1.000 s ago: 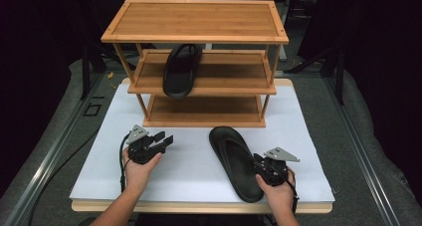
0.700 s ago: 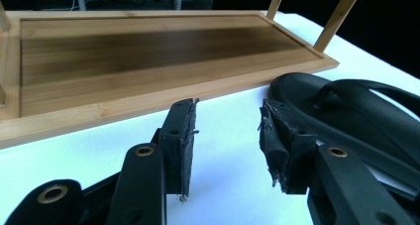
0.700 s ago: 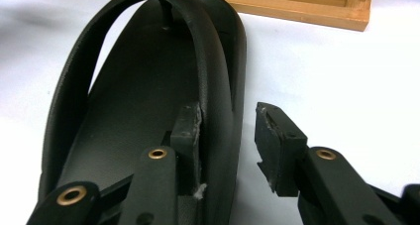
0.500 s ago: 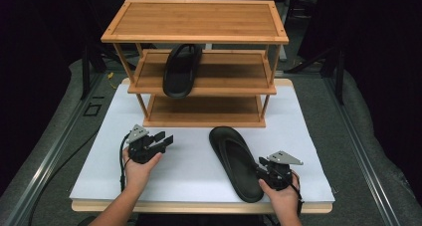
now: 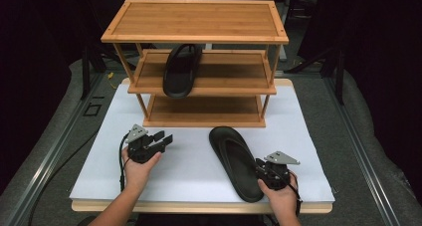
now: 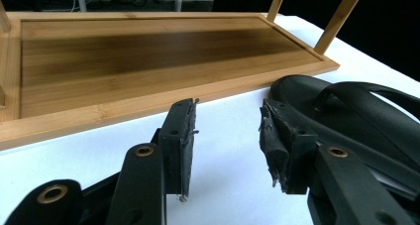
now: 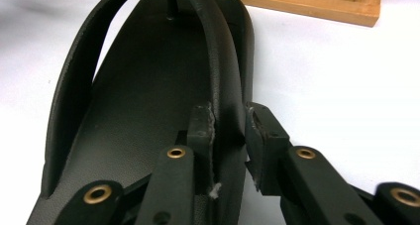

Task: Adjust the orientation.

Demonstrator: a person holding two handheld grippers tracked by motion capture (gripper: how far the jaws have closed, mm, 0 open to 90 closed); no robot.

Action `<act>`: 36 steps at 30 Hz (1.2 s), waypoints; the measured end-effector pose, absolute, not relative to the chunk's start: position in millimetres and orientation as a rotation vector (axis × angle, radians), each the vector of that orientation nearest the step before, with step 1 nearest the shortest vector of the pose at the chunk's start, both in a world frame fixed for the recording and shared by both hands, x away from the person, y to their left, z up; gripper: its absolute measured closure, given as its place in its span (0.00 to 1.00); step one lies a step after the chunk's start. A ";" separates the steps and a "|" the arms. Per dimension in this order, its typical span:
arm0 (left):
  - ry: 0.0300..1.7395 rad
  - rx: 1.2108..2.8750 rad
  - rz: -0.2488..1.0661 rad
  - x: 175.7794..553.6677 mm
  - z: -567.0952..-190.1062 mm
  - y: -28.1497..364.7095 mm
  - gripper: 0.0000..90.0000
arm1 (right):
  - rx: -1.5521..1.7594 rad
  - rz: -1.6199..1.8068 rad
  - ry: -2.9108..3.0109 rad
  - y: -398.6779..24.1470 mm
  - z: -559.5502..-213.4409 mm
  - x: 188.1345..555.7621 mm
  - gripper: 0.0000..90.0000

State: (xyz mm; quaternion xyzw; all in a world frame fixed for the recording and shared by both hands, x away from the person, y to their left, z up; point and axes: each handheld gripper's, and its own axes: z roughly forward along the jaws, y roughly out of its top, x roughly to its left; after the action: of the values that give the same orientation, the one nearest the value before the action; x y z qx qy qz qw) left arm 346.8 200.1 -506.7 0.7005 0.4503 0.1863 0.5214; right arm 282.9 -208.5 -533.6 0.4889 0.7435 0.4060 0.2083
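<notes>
No readable writing or brand marks. Right gripper (image 5: pixel 262 169), jaws just closing, pinches the side rim of the black rubber flip-flop sandal (image 5: pixel 235 158) lying on the white table board (image 5: pixel 199 166). Left gripper (image 5: pixel 164 141) rests low, jaws apart and empty, pointing toward the three-tier bamboo shoe rack (image 5: pixel 199 37).

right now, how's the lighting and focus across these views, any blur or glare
High view: the white table is evenly lit and sharp, the surround falls to black. Left gripper view: the jaws are crisp, a dark band of shadow crosses the bottom shelf, no glare. Right gripper view: the sandal is sharp near the pads, its toe end and the shelf edge soften, and the table looks washed out.
</notes>
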 end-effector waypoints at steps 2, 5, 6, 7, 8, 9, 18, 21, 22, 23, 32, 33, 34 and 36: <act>1.083 1.679 0.445 347.4 -506.5 200.9 0.63 | 1.342 1.124 2.060 -206.9 -533.6 282.4 0.84; 1.091 1.668 0.441 349.0 -506.6 201.9 0.63 | 1.352 1.098 2.048 -205.7 -533.0 282.1 0.85; 1.093 1.668 0.440 349.5 -506.6 202.1 0.63 | 1.354 1.104 2.046 -206.0 -533.1 282.4 0.85; 1.095 1.671 0.439 350.0 -506.3 201.9 0.63 | 1.354 1.114 2.047 -206.6 -533.4 282.7 0.85; 1.090 1.672 0.443 350.3 -506.2 201.6 0.63 | 1.358 1.120 2.043 -207.1 -533.8 282.8 0.86; 1.089 1.672 0.446 349.8 -505.8 201.5 0.63 | 1.359 1.123 2.043 -208.0 -533.9 283.0 0.86; 1.083 1.690 0.436 350.7 -509.9 198.1 0.63 | 1.361 1.135 2.039 -209.2 -534.2 284.1 0.87; 1.081 1.689 0.439 350.5 -509.4 198.8 0.63 | 1.347 1.127 2.045 -208.2 -533.8 284.0 0.87; 1.087 1.687 0.438 350.6 -509.0 199.9 0.63 | 1.347 1.120 2.041 -207.6 -533.6 283.7 0.88; 1.091 1.680 0.439 351.1 -508.9 200.9 0.63 | 1.344 1.111 2.039 -207.6 -533.3 283.6 0.88; 1.101 1.672 0.433 354.1 -510.2 203.2 0.63 | 1.349 1.098 2.010 -207.5 -533.2 282.7 0.93; 1.101 1.671 0.432 354.4 -510.4 203.1 0.63 | 1.346 1.096 2.010 -207.4 -533.0 282.4 0.93; 1.101 1.668 0.432 354.7 -510.8 203.0 0.63 | 1.345 1.093 2.007 -207.1 -532.7 282.0 0.93; 1.100 1.672 0.430 355.4 -510.9 203.2 0.63 | 1.344 1.074 2.011 -207.4 -530.9 280.5 0.93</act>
State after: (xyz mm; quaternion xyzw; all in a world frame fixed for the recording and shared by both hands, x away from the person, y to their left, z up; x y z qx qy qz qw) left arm 355.4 203.2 -510.9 0.6975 0.4589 0.1794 0.5203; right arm 280.5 -207.4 -530.9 0.4925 0.7366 0.3934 0.2450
